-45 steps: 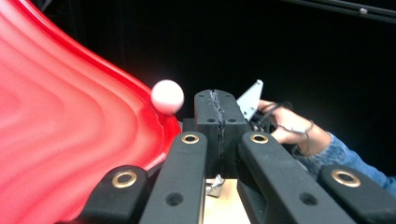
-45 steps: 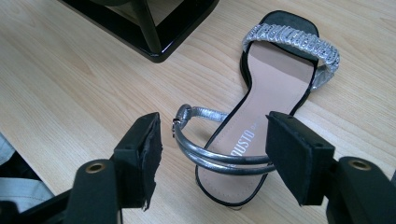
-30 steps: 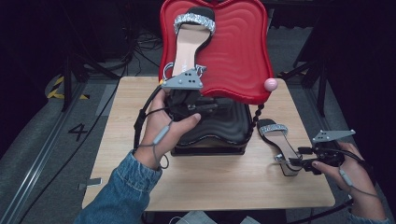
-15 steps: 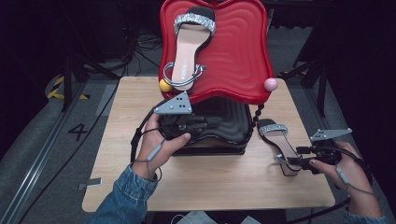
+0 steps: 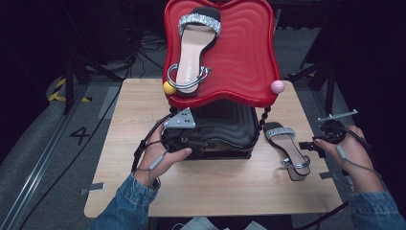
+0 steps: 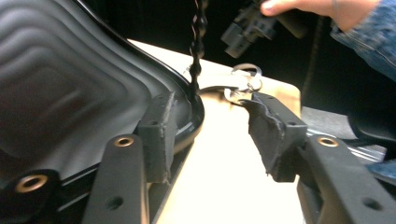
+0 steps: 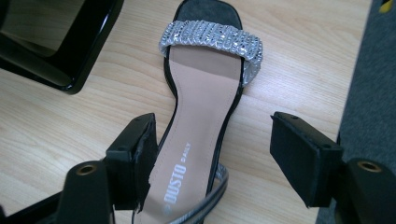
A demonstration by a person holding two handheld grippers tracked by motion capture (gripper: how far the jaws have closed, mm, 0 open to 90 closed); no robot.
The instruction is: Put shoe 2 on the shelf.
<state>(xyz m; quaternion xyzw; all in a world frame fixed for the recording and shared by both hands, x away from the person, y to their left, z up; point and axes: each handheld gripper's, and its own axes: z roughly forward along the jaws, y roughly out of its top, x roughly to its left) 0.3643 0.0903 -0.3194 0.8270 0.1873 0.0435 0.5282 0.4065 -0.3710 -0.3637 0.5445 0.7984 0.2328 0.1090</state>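
Light wood counter (image 5: 124,110) w/ a dark edge, on a grey floor (image 5: 43,139). Floor marked w/ a black "4" (image 5: 79,135) and yellow-black tape (image 5: 61,91) at left. Black cables (image 5: 143,48) and stand legs (image 5: 311,72) behind; rest of room v. dark.

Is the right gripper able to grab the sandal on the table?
Probably yes. The right gripper has its jaws open on either side of the sandal, which lies flat on the table with nothing in between. The pads aren't pressing on it yet.
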